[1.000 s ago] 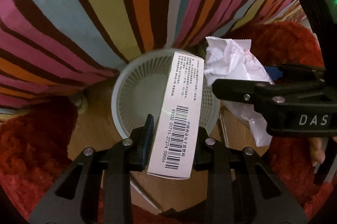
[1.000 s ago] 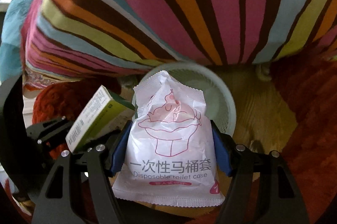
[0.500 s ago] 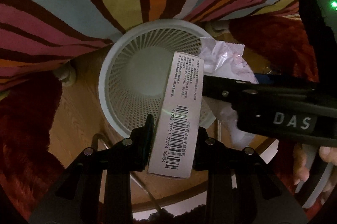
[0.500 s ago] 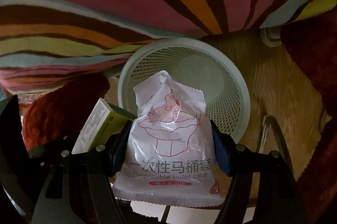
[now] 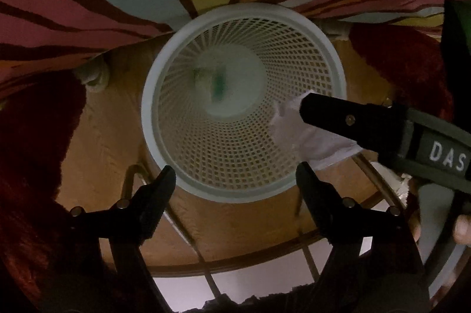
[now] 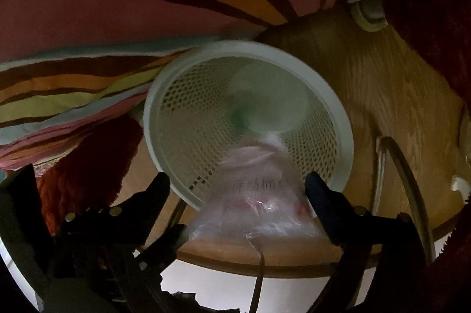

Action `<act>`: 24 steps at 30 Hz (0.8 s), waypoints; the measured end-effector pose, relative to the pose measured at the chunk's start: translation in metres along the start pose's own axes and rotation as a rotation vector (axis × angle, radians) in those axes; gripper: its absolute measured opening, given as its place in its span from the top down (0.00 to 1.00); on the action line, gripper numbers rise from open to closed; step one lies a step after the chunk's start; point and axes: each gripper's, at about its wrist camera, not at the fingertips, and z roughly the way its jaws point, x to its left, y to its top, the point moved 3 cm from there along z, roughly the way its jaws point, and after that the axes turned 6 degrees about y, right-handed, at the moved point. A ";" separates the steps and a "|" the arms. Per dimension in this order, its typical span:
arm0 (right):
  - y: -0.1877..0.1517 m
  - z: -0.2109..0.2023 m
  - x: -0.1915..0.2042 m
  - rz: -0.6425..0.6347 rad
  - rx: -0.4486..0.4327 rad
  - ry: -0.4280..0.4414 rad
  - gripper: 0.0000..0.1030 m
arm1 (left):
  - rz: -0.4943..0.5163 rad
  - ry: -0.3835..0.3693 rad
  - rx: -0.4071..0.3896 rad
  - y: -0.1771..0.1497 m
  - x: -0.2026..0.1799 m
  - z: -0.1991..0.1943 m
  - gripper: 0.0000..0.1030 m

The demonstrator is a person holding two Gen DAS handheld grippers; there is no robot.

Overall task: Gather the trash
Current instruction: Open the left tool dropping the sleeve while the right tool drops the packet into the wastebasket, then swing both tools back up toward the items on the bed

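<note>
Left gripper was wide open, empty, box already in bin. Right gripper open too, packet slipping — could catch the rim, land outside imo.

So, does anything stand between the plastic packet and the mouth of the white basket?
Nothing visible does. The plastic packet lies within the open right tool, over the near rim of the white basket, and the mouth beyond is free.
</note>
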 end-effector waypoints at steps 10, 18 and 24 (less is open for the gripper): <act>0.006 -0.005 -0.002 0.026 -0.028 0.025 0.07 | -0.019 -0.007 -0.004 0.000 0.002 -0.001 0.21; 0.000 -0.014 -0.005 0.008 -0.080 0.061 0.07 | -0.005 0.020 -0.053 -0.006 0.000 -0.013 0.21; -0.005 -0.034 0.000 -0.031 -0.151 0.062 0.07 | -0.023 0.033 -0.129 -0.015 0.005 -0.035 0.21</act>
